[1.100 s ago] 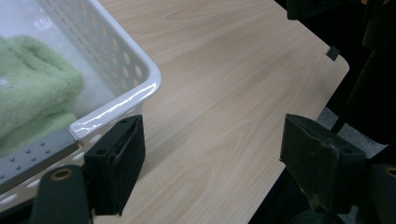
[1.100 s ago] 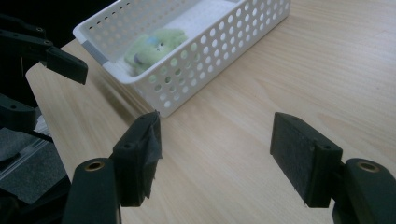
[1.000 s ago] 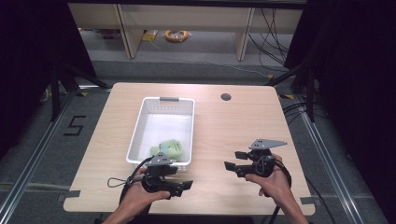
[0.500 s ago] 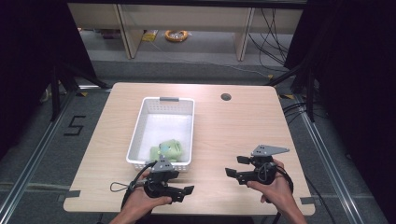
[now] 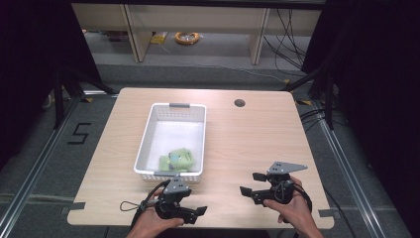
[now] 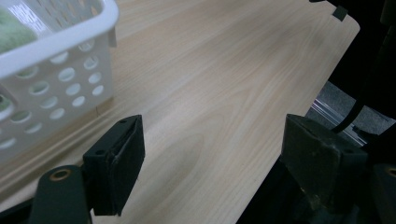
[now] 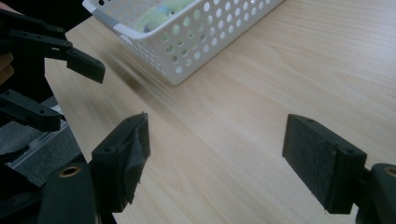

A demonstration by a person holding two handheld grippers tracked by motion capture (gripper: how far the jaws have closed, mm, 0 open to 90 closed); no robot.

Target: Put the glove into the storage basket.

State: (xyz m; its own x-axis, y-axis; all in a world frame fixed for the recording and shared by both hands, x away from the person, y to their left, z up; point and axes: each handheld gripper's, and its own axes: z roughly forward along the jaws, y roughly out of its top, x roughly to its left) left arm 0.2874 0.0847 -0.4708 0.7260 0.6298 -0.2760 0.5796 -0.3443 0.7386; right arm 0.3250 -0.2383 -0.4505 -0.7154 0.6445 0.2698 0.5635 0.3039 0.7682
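The green soft toy [image 5: 178,159] lies in the near end of the white basket [image 5: 148,136], at twelve o'clock from the left gripper [image 5: 198,214]. The high view shows the toy whole; the right gripper view catches it through the basket's holes. The wooden table [image 5: 247,144] bears a dark hole [image 5: 239,103] at its far edge. The right gripper [image 5: 249,184] has just been opening; both grippers' jaws stand wide apart over bare wood, with nothing between them.
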